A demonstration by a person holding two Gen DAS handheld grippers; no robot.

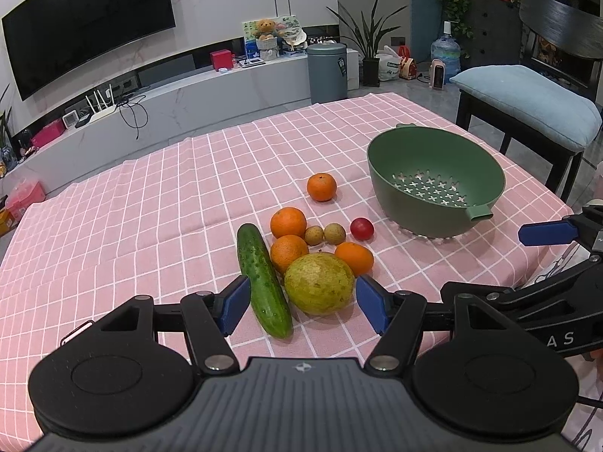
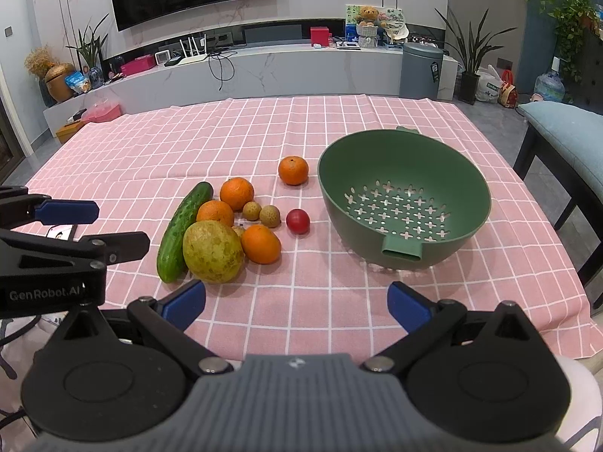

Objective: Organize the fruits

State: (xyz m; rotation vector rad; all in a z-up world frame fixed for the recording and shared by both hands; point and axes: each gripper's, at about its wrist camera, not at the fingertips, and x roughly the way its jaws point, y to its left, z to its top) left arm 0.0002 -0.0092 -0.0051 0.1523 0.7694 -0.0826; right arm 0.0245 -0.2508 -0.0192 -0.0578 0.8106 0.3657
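While perforated, green colander fruitless.

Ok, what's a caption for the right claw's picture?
Open right claw faces piled fruit beside an empty green colander.

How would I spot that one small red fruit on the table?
Find the green colander on the pink checked cloth. Just left of it, apart from the pile, lies the red fruit: the only red piece, smaller than the oranges.
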